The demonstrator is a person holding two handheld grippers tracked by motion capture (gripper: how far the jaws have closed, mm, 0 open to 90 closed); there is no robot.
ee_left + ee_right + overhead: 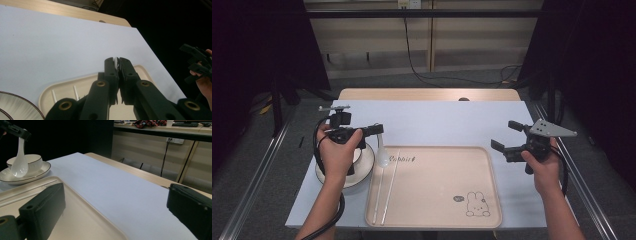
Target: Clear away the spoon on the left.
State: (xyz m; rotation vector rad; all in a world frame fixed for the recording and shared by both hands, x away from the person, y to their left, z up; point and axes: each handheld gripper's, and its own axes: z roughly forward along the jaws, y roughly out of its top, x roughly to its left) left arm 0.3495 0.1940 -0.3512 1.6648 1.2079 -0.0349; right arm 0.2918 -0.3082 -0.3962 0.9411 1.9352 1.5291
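My left gripper (379, 129) is shut on the handle of a white ceramic spoon (383, 156), which hangs down over the left edge of the beige tray (437, 200). In the left gripper view the jaws (117, 61) pinch the handle's white tip (116, 60). From the right gripper view, the spoon (20, 162) dangles in front of a white bowl (31, 160) on a dark-rimmed plate (37, 173). Above the table, off the tray's right edge, my right gripper (506, 135) is held open with nothing between its jaws (117, 205).
Two white chopsticks (384, 187) lie lengthwise along the tray's left side. The bowl and plate (362, 167) sit left of the tray, under my left hand. A rabbit drawing (476, 204) marks the tray's near right corner. A pale mat (437, 122) covers the table.
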